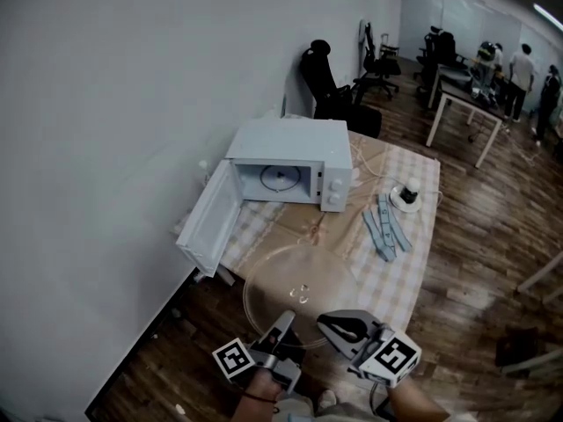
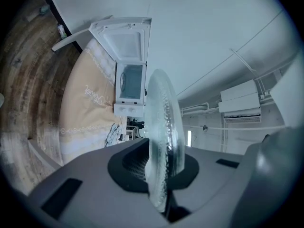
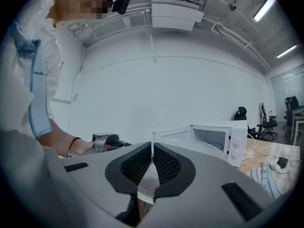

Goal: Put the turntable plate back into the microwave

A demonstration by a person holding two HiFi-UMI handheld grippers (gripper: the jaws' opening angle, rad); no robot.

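The turntable plate (image 1: 297, 281) is up in the air, almost level, over the near end of the surface (image 1: 406, 258) and well apart from the microwave (image 1: 295, 148) (its door (image 1: 209, 220) stands open); the left tongs (image 2: 164, 175) are clamped on the plate's rim; the right tongs (image 3: 152, 160) are closed together beside the near rim, with nothing visible between them.

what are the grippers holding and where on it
The glass turntable plate, by its near rim: the left gripper and right gripper each clamp that edge.
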